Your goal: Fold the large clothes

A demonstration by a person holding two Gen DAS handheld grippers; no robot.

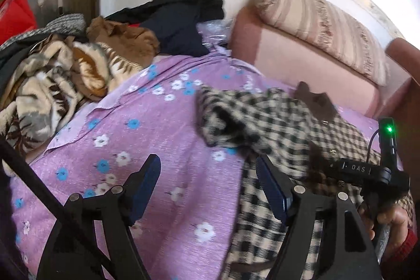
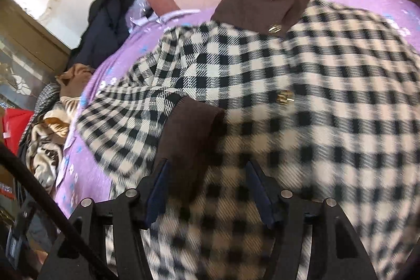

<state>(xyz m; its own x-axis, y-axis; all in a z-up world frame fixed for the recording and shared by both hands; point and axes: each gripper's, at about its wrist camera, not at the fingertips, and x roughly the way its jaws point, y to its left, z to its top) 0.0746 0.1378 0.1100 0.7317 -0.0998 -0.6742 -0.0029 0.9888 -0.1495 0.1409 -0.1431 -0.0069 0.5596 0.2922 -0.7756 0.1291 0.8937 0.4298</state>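
My left gripper [image 1: 207, 172] gapes wide over the purple flowered bedsheet [image 1: 157, 127]; my right gripper [image 2: 206, 169], also wide, hovers above the black-and-cream checked woollen coat [image 2: 302, 75], centre frame.

White letters "DAS" on the black handheld device [image 1: 357, 169], nothing else legible

Left tongs [image 1: 207, 183], right tongs [image 2: 207, 185]: black frames, blue pads, silver screws showing; red sleeve [image 1: 404, 240] peeking.
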